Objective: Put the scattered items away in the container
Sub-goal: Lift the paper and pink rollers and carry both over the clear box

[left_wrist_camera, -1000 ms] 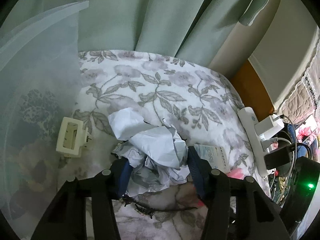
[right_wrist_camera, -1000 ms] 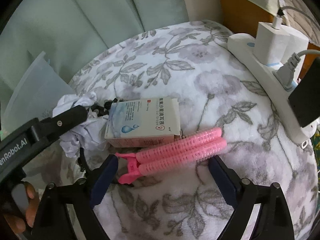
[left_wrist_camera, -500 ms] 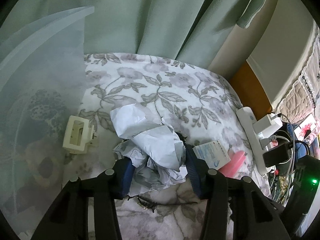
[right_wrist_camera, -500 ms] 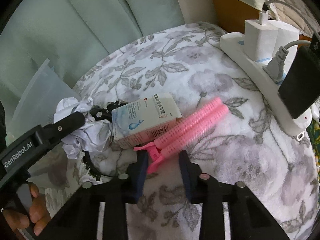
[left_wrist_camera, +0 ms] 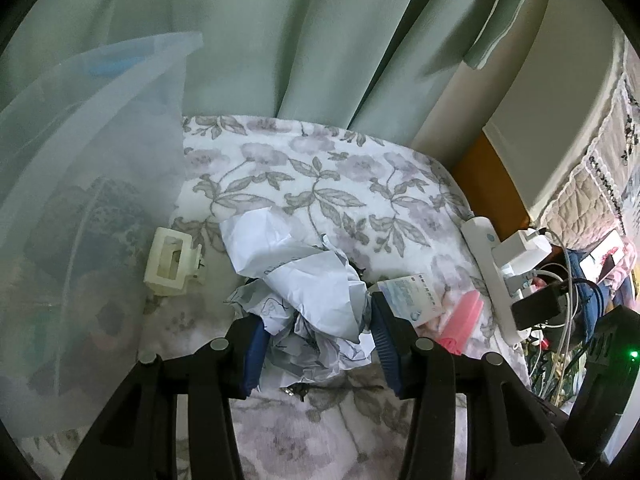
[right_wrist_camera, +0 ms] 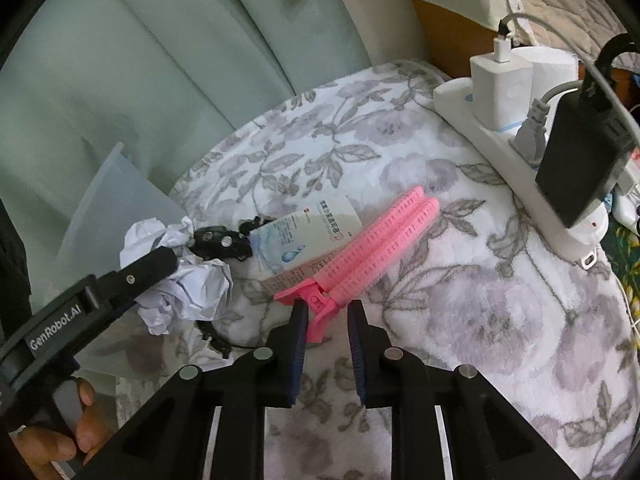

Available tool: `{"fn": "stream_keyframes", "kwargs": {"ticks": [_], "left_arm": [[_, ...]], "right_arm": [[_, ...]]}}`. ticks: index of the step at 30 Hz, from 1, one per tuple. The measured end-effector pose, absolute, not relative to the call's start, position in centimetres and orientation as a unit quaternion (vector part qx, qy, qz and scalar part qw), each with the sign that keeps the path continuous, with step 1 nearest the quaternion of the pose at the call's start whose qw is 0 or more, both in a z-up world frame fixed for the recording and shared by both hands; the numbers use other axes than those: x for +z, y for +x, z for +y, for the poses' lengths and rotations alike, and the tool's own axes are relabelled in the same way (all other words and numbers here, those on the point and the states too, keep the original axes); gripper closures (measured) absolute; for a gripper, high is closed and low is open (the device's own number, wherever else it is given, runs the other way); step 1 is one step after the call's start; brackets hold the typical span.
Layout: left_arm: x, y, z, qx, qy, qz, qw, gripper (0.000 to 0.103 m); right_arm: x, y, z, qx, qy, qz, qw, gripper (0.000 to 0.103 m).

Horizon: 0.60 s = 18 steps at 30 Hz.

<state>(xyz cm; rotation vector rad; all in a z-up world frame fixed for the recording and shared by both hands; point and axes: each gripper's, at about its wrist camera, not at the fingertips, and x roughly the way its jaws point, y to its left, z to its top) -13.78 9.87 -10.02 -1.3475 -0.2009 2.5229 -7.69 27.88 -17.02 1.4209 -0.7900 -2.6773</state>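
Observation:
My left gripper (left_wrist_camera: 316, 320) is shut on a crumpled white paper ball (left_wrist_camera: 308, 280), held just above the floral blanket (left_wrist_camera: 320, 184). A translucent plastic container (left_wrist_camera: 92, 160) stands to its left, with a cream claw clip (left_wrist_camera: 172, 260) lying beside its wall. In the right wrist view my right gripper (right_wrist_camera: 327, 310) has its jaws closing. Its blue pads press on the handle end of a pink hair clip (right_wrist_camera: 380, 236), whose long end points away toward the upper right. A small white and blue medicine box (right_wrist_camera: 312, 232) lies against the clip. A black hair accessory (right_wrist_camera: 216, 242) lies beside the paper ball (right_wrist_camera: 196, 288).
A white power strip (right_wrist_camera: 500, 136) with chargers and cables runs along the blanket's right edge. Green curtains (left_wrist_camera: 280, 40) hang behind. A thin black cord (left_wrist_camera: 296, 390) lies under the paper. A person's hand (right_wrist_camera: 80, 420) holds the left gripper's handle.
The right jaws went from wide around the pink clip to tight on its handle end, and the clip turned. The left gripper rose slightly with the paper ball.

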Motion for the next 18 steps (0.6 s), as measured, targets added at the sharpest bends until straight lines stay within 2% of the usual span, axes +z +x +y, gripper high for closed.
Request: {"fn": "stream_keyframes", "kwargs": {"ticks": [9, 18], "left_arm": [[-7.5, -11.8, 9.5, 0.882, -0.446, -0.068, 0.139, 0.053], [-4.1, -9.4, 8.7, 0.895, -0.413, -0.078, 0.15, 0.053]], "right_arm": [[-14.8, -6.1, 28.0, -0.867, 0.425, -0.26, 0.002, 0.081], [-10.3, -4.2, 27.0, -0.893, 0.374, -0.251, 0.015, 0.081]]}}
